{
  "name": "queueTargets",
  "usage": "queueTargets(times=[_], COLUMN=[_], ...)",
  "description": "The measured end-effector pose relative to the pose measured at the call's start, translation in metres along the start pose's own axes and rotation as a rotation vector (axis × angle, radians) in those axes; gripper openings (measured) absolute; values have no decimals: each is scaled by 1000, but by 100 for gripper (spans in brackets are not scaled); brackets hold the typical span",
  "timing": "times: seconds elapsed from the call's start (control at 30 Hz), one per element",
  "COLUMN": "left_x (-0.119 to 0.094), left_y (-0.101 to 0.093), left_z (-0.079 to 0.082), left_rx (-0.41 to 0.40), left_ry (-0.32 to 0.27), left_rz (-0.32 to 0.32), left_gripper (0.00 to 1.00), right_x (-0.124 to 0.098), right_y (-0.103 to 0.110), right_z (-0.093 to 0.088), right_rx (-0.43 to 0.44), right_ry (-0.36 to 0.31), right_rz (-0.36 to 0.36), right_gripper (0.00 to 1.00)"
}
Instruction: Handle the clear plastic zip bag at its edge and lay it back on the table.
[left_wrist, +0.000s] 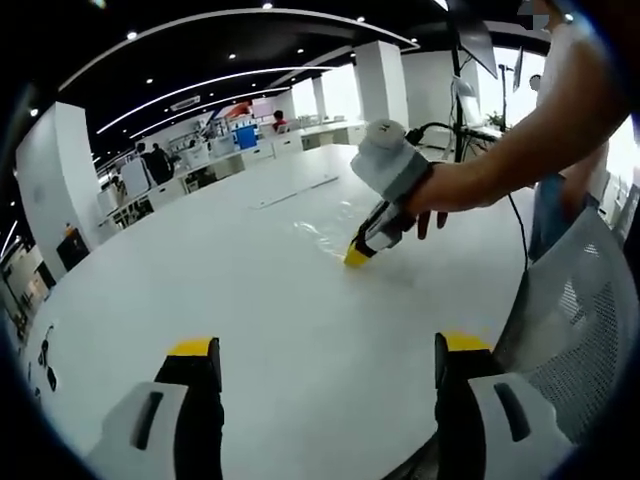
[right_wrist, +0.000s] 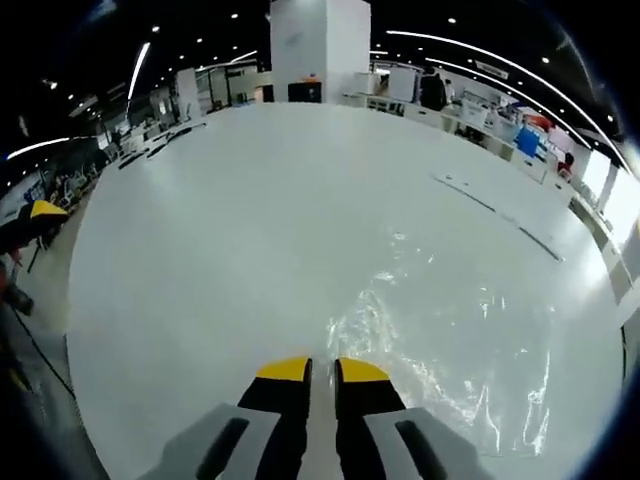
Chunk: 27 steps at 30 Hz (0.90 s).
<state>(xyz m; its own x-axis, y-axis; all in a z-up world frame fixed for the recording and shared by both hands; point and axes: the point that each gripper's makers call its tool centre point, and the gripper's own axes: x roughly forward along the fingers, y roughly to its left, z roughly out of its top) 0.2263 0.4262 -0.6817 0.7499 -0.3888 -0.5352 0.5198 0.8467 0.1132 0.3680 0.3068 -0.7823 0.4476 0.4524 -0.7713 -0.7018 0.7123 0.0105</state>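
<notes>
two grippers share the work here, and only one is on the job. the right gripper (right_wrist: 322, 368) has its yellow-tipped jaws drawn nearly together, a thin slit left between them, right at the near edge of the clear plastic zip bag (right_wrist: 450, 330), which lies flat and glinting on the white tabletop (right_wrist: 250, 220). whether a fold of film sits in that slit i cannot tell (the plastic is too clear to read there), but the low, flat approach suits a pinch at the rim rather than a grab at the middle.

from the left gripper view the same tool shows as the right gripper (left_wrist: 357, 255), tips down on the bag (left_wrist: 325, 232), steered by the person's hand (left_wrist: 445, 190). the left gripper (left_wrist: 325, 350) hangs back with jaws wide apart and holding nothing, well away from the bag, probably kept clear so the film stays undisturbed. a mesh chair (left_wrist: 560, 330) stands at the tabletop's edge.
</notes>
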Motion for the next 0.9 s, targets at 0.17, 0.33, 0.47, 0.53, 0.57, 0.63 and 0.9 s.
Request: queueTargets(times=[0.17,0.33,0.47,0.53,0.57,0.63,0.9], left_x=[0,1,2,2,3,3,5], left_y=[-2,-3,-7,-9,-10,-11,-13], left_z=[-1,1,2,3,3,4,5], left_rx=[7,19,24,28,29,33,31], left_ry=[5,0,1,-1,-1,-1,-5], left_rz=[-3,-8,-16,-21,-24,-26,-33], left_gripper=[87,87,86,86,86,86,86], right_x=[-10,-18,-19,-17,-16,-15,-7], right_y=[3,-1,-5,-5,-4,-3,-10], right_z=[-14,-24,-19,-17,-16,-14,-8], right_rx=[-29,-44,1,8,10,17,68], right_ry=[16,54,17,4,-1,-9,1], right_rz=[19,33,12,3,-5,-26,-95], right_gripper=[5,5,6,9,10,12,14])
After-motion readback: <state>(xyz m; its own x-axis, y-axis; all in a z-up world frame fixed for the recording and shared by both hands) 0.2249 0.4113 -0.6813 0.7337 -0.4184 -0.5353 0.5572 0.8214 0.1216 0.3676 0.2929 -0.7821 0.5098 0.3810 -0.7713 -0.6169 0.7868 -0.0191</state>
